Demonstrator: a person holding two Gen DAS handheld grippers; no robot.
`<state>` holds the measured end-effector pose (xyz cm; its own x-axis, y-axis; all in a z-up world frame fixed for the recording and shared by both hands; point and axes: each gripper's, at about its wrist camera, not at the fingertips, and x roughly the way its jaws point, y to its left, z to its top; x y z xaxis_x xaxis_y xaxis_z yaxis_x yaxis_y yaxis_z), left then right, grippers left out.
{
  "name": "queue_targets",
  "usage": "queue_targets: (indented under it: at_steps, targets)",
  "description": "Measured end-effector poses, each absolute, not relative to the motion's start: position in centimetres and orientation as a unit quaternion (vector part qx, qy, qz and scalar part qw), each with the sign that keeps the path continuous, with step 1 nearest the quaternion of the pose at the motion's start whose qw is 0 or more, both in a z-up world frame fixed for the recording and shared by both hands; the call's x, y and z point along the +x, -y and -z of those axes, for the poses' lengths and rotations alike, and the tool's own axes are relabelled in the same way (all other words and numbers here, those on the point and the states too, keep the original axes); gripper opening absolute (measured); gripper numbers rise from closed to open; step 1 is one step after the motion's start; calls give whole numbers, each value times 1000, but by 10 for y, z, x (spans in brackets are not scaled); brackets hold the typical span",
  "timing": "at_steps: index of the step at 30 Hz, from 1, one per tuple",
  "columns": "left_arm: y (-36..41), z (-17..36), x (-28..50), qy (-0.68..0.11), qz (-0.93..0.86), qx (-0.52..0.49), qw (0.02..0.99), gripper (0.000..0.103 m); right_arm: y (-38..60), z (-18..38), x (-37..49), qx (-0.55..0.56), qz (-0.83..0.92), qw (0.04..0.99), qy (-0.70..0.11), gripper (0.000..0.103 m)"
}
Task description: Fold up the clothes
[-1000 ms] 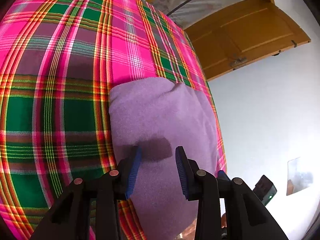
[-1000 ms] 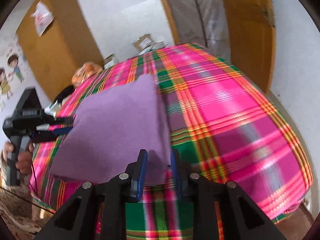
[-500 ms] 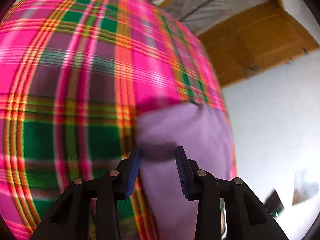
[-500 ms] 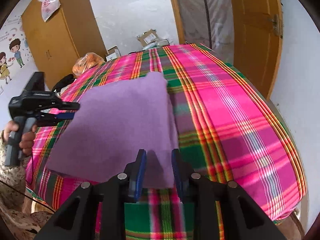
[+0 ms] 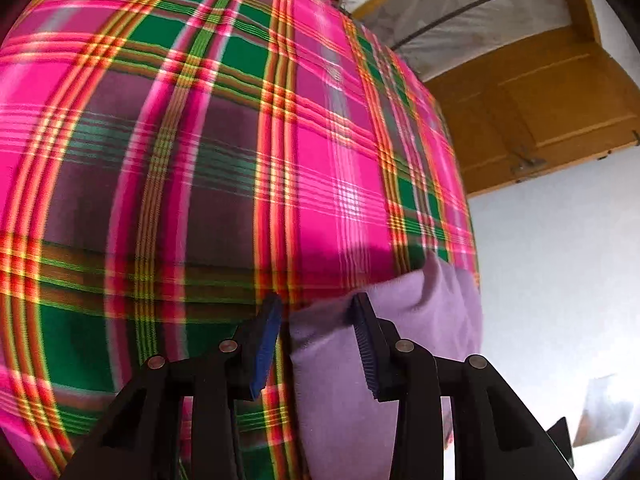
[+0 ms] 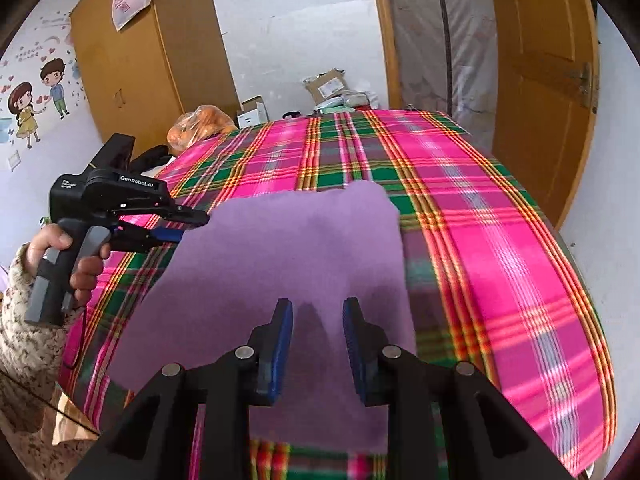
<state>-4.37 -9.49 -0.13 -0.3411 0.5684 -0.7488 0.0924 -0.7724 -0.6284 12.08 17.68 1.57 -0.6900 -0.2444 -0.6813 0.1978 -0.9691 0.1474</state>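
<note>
A folded purple cloth point(image 6: 280, 264) lies flat on the pink and green plaid bedspread point(image 6: 500, 264). My right gripper point(image 6: 318, 340) hovers open over the cloth's near edge, its finger shadows falling on the fabric. In the right wrist view a hand holds my left gripper point(image 6: 188, 226) at the cloth's left edge, jaws apart. In the left wrist view my left gripper point(image 5: 316, 340) is open, and the purple cloth point(image 5: 408, 360) has its edge running between the blue-padded fingers; the plaid bedspread point(image 5: 200, 160) fills the rest.
A person's hand point(image 6: 84, 264) in a speckled sleeve holds the left tool. Beyond the bed are an orange bag point(image 6: 200, 124), cardboard boxes point(image 6: 328, 84) and a wooden wardrobe point(image 6: 132, 60). A wooden door point(image 6: 544, 80) stands at the right.
My left gripper has slid from over the cloth's middle to its edge, so the cloth now sits low and right in its view. The right gripper has drawn back slightly; both stay open.
</note>
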Motion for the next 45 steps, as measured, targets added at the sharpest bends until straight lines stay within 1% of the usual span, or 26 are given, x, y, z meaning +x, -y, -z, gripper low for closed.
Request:
queue_targets:
  at_steps: [4,6,10,13,14,17,21,23,28,34,40,45]
  targets:
    - [92,-16,-34,274,-786,-532,159,38,-172,-18,105,372,921,113,18,27]
    - [89,-23,-26,268,-788,-525,179,38,-170,-19,95,369,923,109,5,27]
    - [67,-37,-9,248,-793,-513,215,38,-174,-16,76,378,920,104,10,27]
    - [48,-34,-1,211,-790,-525,235,38,-177,-8,67,386,917,100,10,26]
    - [43,-31,-1,198,-793,-528,232,38,-179,-4,64,392,915,98,11,24]
    - [34,-28,-1,170,-801,-527,229,38,-183,8,56,406,908,102,22,24]
    - [39,-22,-3,174,-799,-525,235,37,-186,13,52,407,906,114,29,24]
    - [37,-21,-2,166,-804,-519,238,37,-186,15,53,404,907,118,19,24]
    - [32,-22,4,133,-821,-503,234,37,-186,17,56,397,910,120,25,24]
    - [35,-32,12,133,-820,-512,217,38,-185,11,62,401,909,114,21,23]
    - [33,-40,42,103,-826,-504,231,38,-182,0,96,388,913,127,24,23]
    - [32,-37,56,79,-827,-498,248,38,-185,10,115,392,909,139,30,23]
